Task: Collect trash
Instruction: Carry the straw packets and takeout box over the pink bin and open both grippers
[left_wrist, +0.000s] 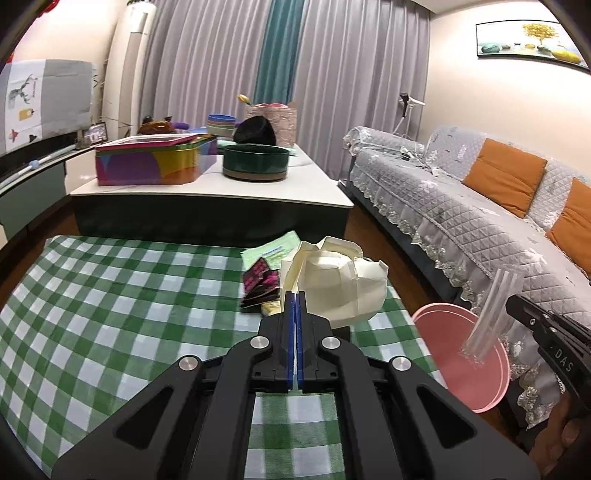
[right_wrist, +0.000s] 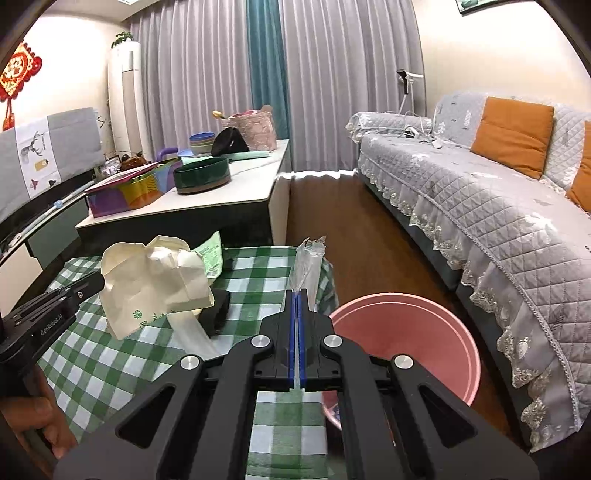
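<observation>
Tongs clamp trash: left tongs (left_wrist: 295, 293) crumpled paper (left_wrist: 340, 284), right tongs (right_wrist: 299, 291) clear wrapper (right_wrist: 308, 264) (pink bin's (right_wrist: 436, 314) inside shows only rightward).

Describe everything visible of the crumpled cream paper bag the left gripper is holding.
The cream paper bag is crumpled into a loose lump of stiff folds and creases, with small green print near its lower edge. It looks like thin paper or paper-like sheet. The left gripper is shut on one edge of it, and it hangs lifted above the green checked tablecloth, in front of a green leaflet and a dark pink-patterned wrapper. Whether its underside touches the cloth cannot be told.
</observation>
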